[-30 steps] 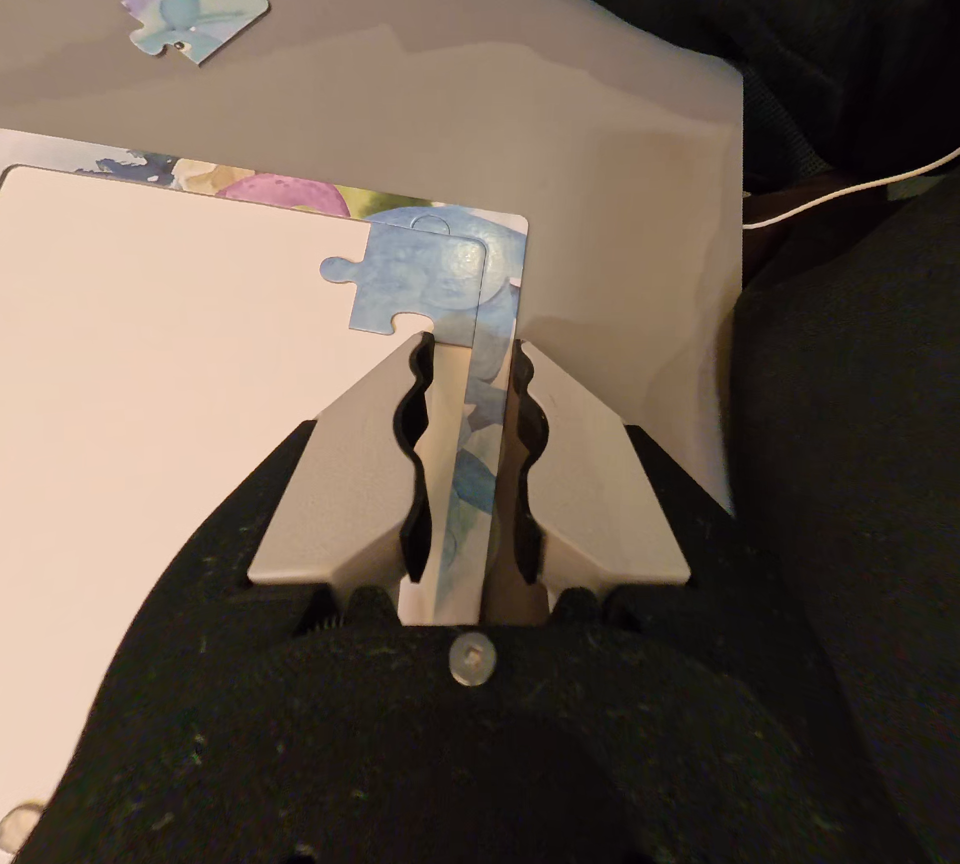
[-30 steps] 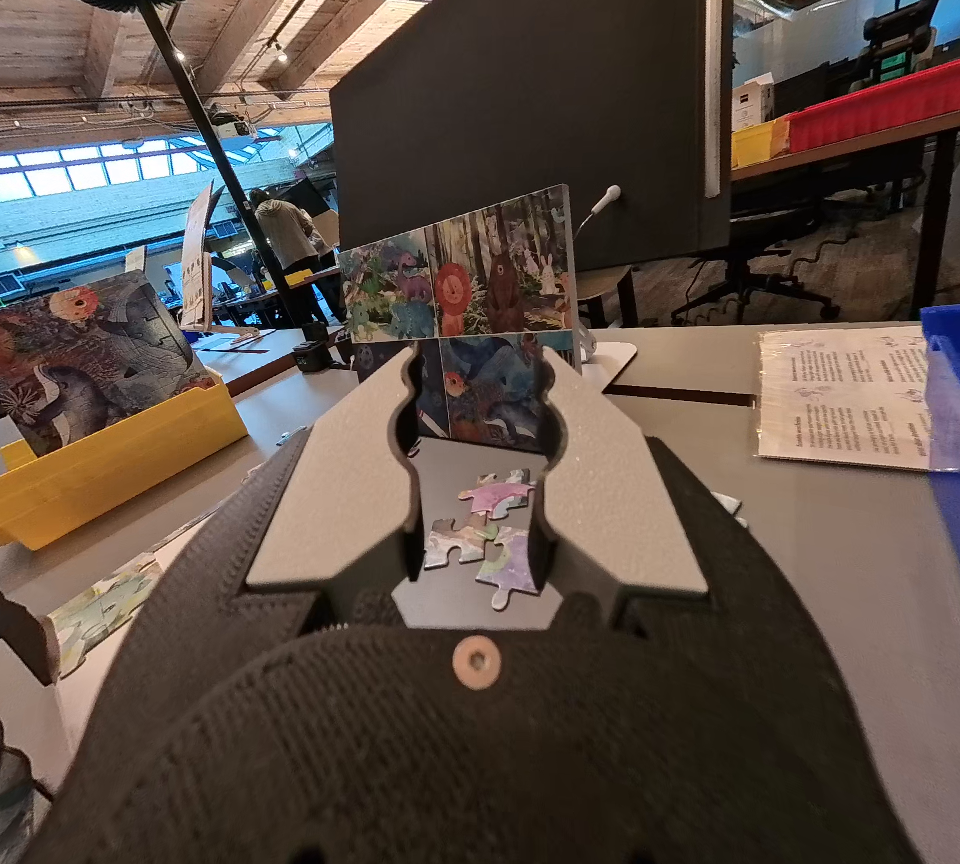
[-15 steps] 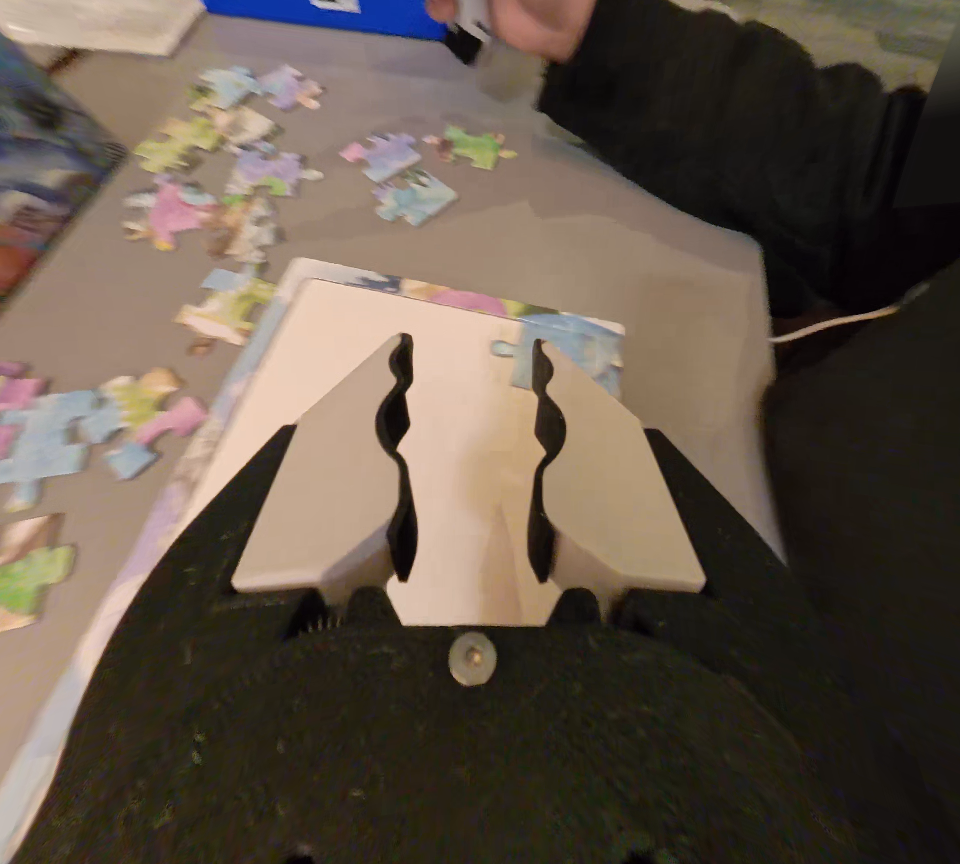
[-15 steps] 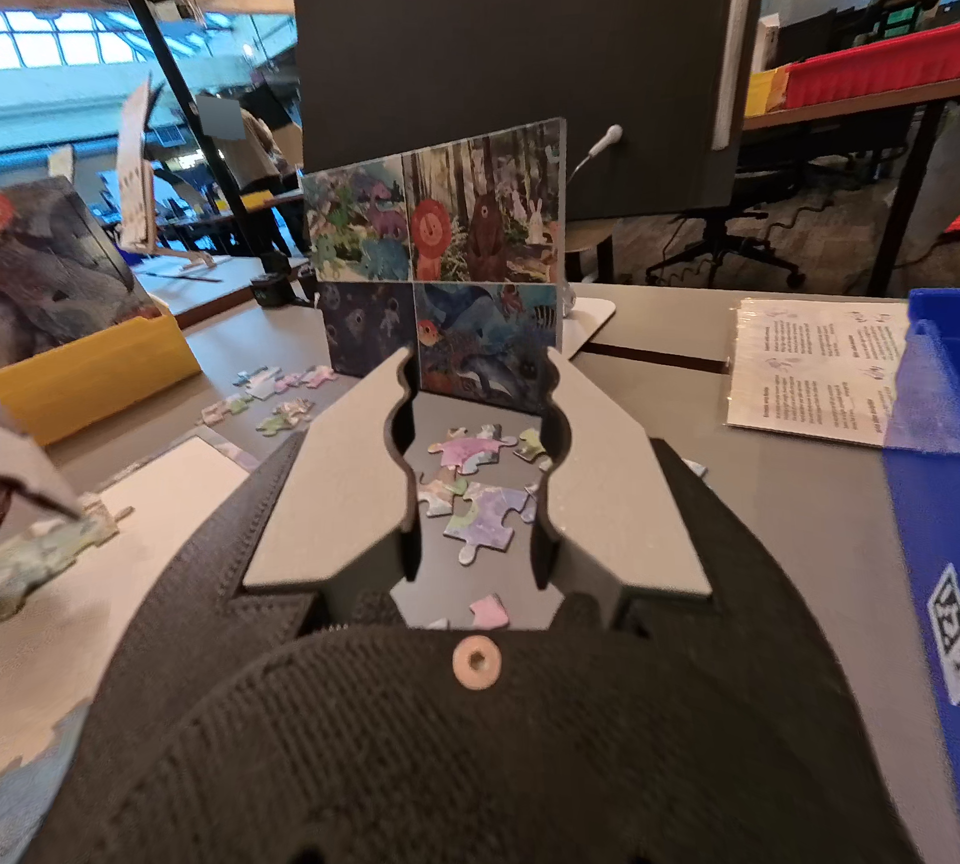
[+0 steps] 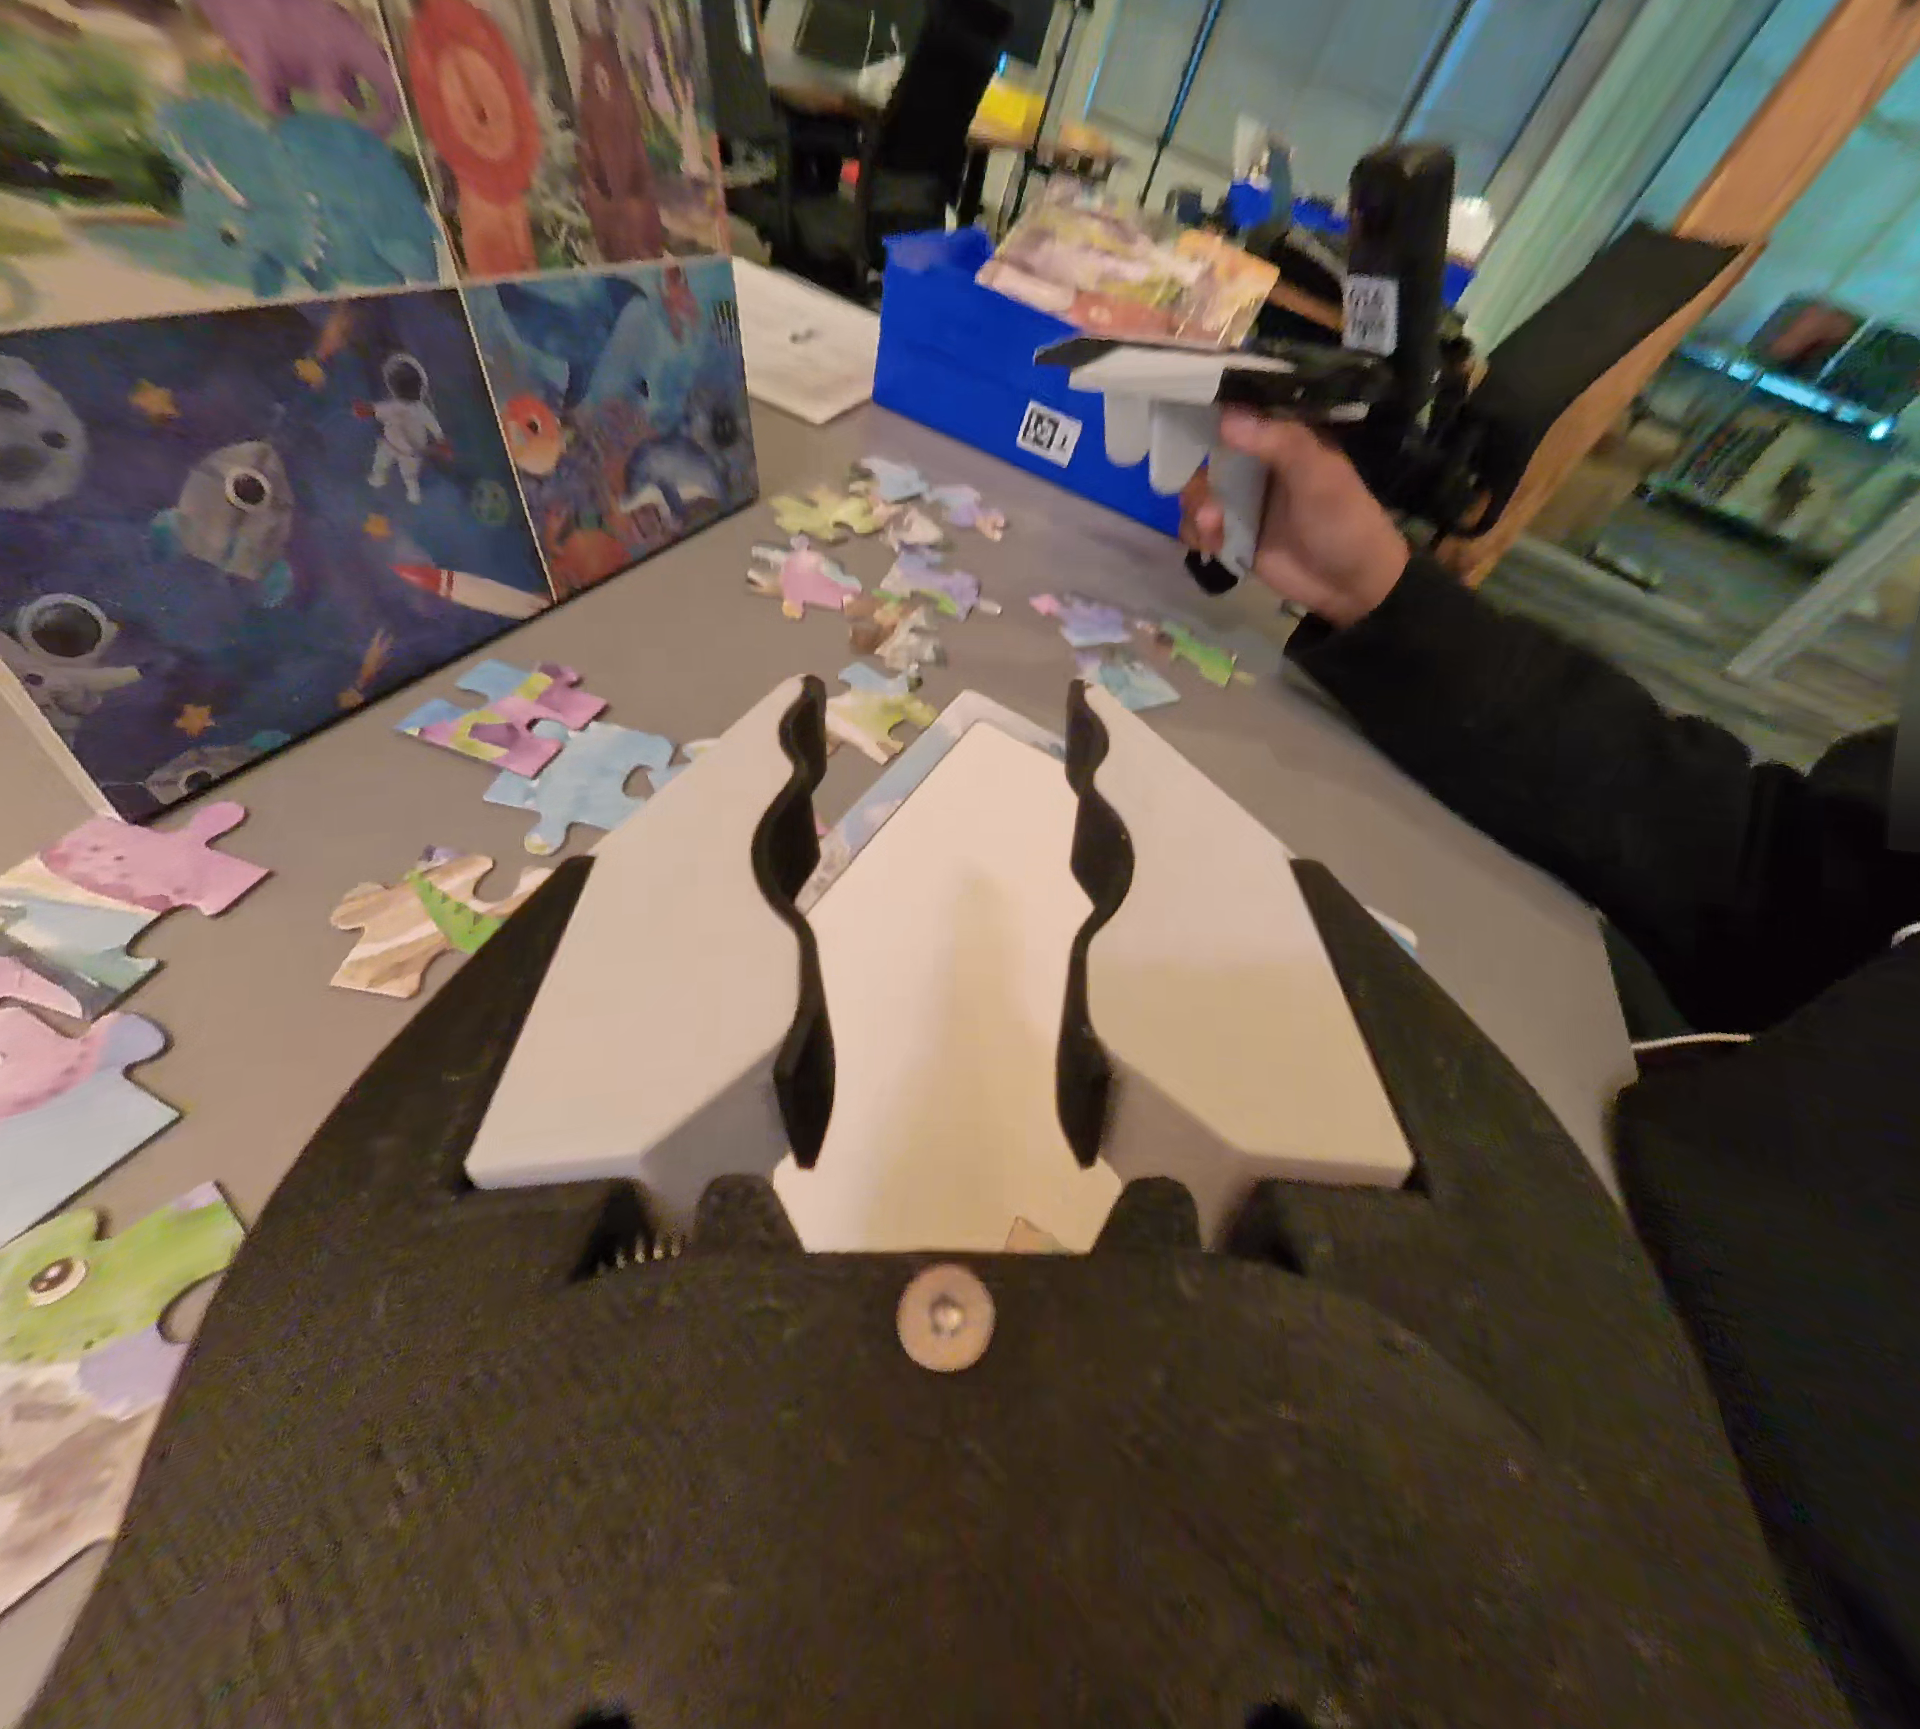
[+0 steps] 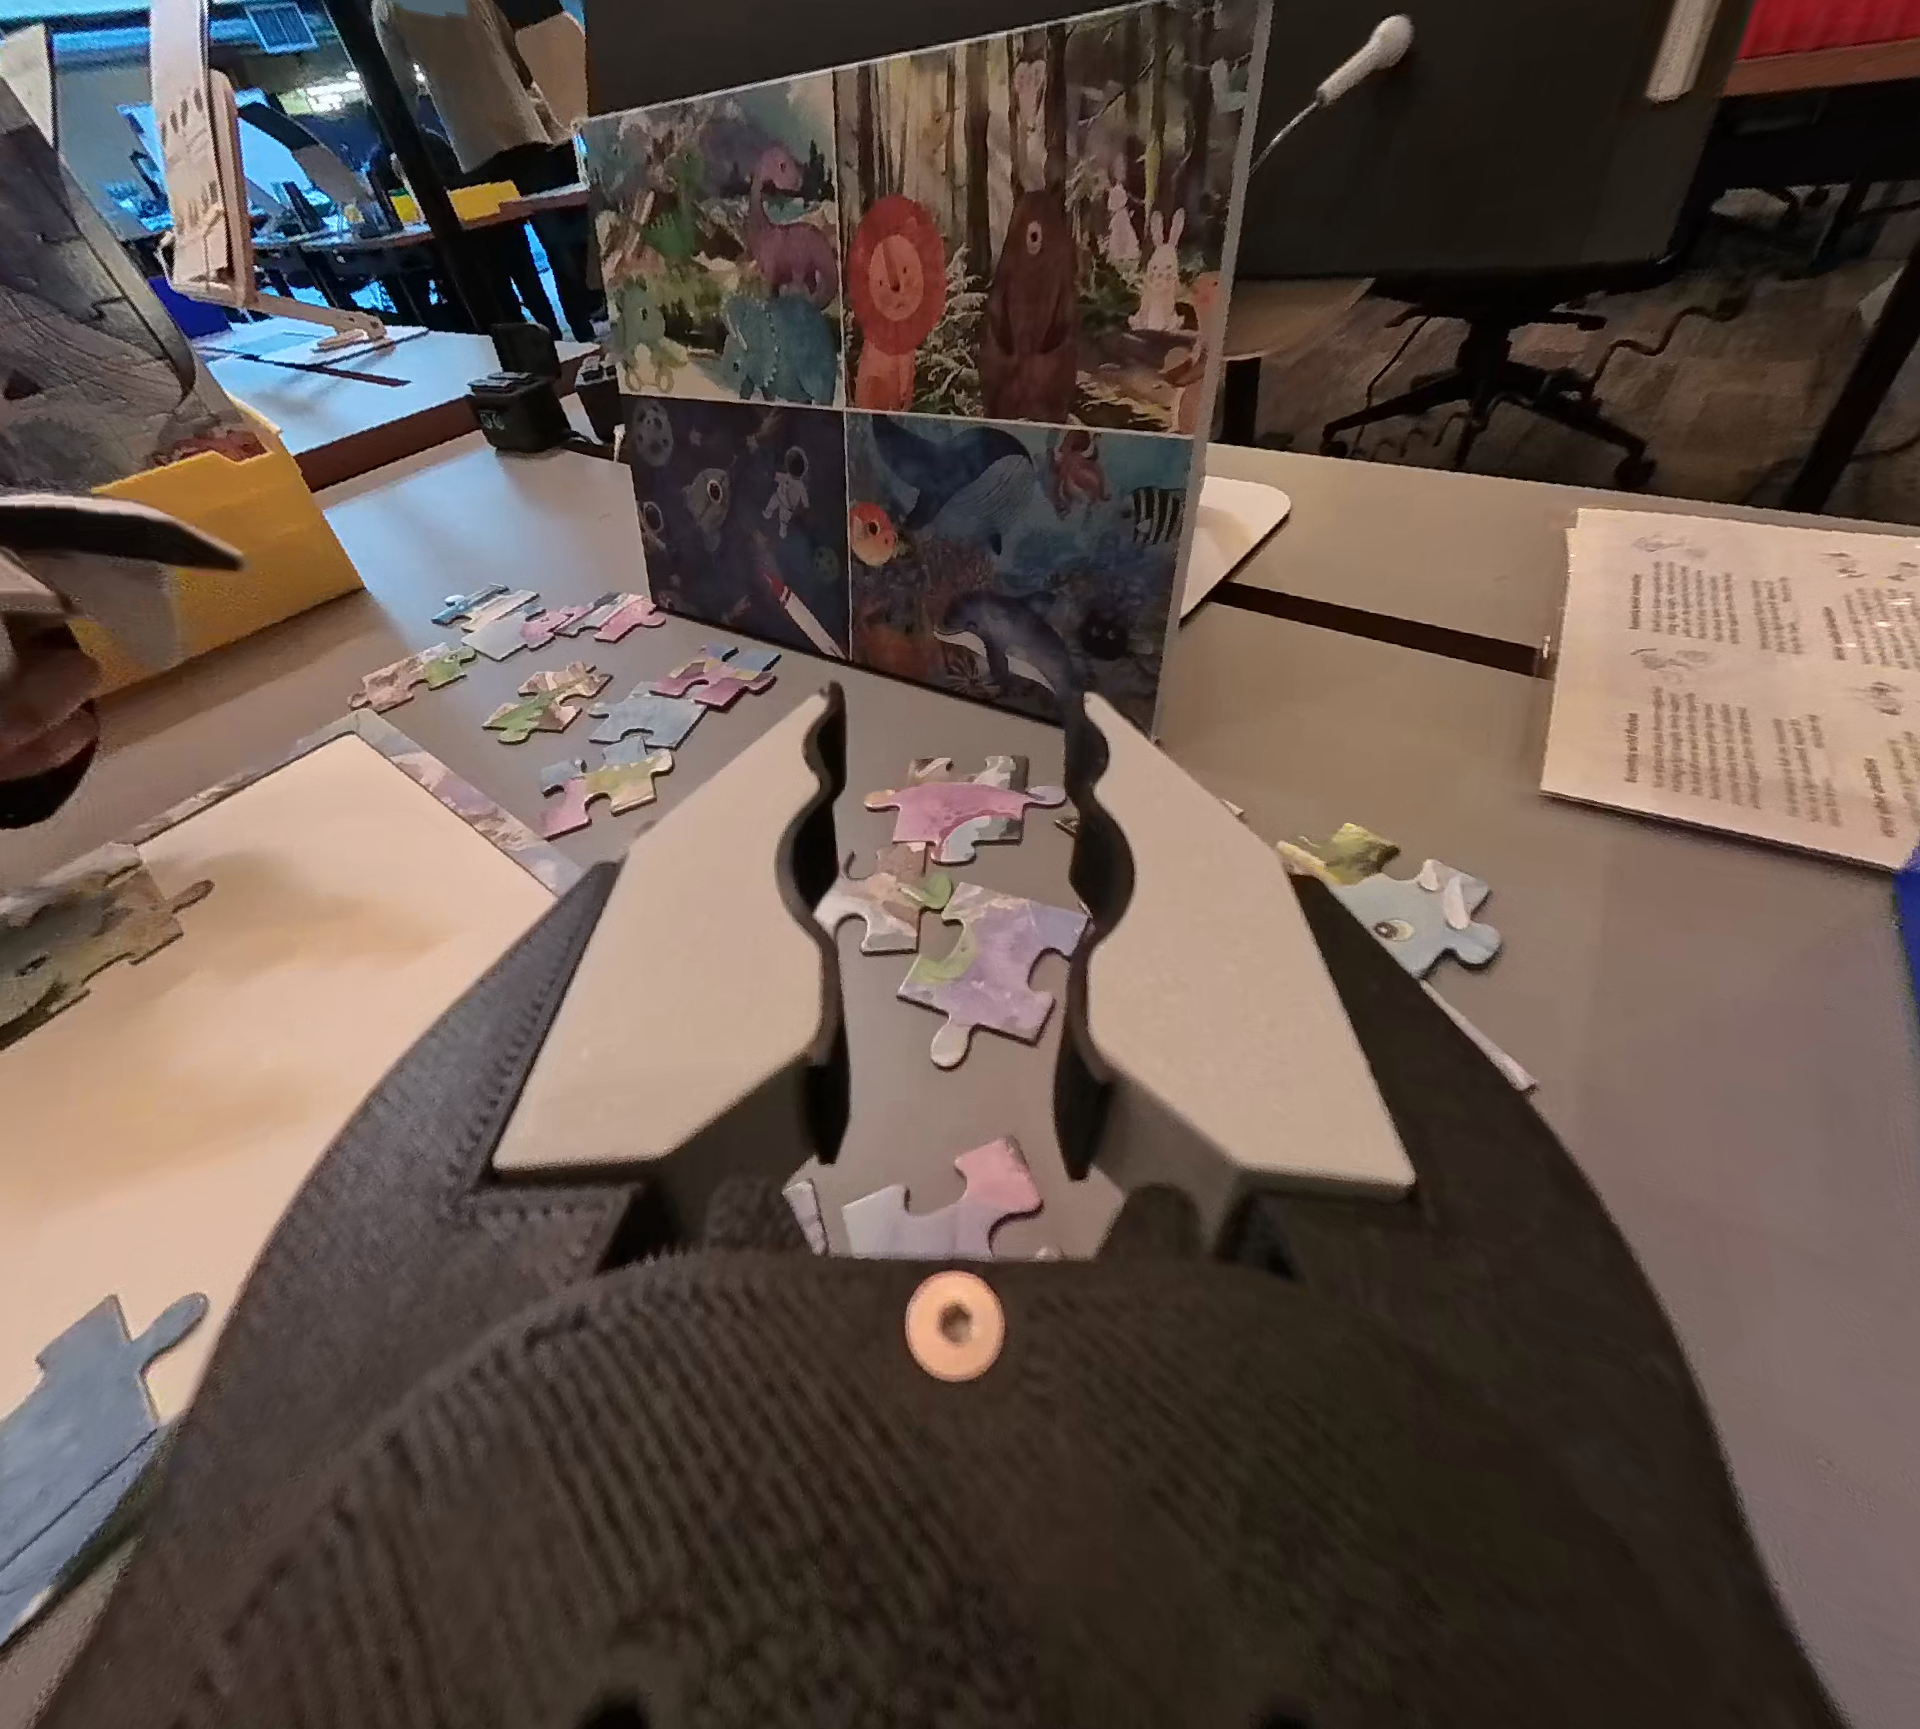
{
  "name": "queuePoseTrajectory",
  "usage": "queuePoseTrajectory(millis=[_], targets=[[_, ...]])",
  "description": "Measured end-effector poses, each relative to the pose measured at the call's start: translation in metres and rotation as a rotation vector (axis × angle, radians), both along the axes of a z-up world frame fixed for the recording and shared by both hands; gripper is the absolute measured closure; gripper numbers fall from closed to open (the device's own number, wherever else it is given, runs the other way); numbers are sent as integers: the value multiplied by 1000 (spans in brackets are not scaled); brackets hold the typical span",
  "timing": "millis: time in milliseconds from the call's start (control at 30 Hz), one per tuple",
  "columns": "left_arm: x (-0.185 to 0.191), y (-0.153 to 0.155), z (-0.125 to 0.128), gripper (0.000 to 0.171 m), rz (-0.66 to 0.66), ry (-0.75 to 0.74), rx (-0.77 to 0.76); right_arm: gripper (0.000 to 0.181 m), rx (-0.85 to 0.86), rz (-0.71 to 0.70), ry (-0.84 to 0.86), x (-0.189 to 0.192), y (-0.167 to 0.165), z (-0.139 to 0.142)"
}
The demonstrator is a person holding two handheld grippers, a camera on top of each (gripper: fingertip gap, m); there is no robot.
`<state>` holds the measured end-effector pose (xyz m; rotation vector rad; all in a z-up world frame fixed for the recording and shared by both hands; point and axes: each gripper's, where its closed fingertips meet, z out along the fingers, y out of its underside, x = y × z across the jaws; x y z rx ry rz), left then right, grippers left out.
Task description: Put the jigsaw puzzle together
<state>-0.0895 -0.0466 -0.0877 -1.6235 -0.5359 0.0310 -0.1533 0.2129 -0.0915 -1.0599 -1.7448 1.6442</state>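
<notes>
The left gripper (image 5: 940,713) stood spread and empty above the white cardboard puzzle tray (image 5: 935,952). The right gripper (image 6: 956,723) was likewise spread, holding nothing, over loose flat cardboard puzzle pieces (image 6: 992,962) on the grey table (image 6: 1662,1108). One blue corner piece (image 6: 78,1409) sat in the tray. The pieces appeared light, thin and stiff; lying flat, they would likely need an edge pinch. Beyond stood the illustrated reference board (image 6: 914,349). The blue plastic bin (image 5: 966,360) held printed cards; the yellow bin (image 6: 229,526) held a picture board.
</notes>
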Motion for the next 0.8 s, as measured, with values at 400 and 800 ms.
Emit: queuePoseTrajectory(millis=[400,800], targets=[[7,14,-25,126,18,102,-205,146,-6,-140,39,-3,31,11],[3,10,-24,127,25,63,-150,154,111,-257,77,-3,53,14]])
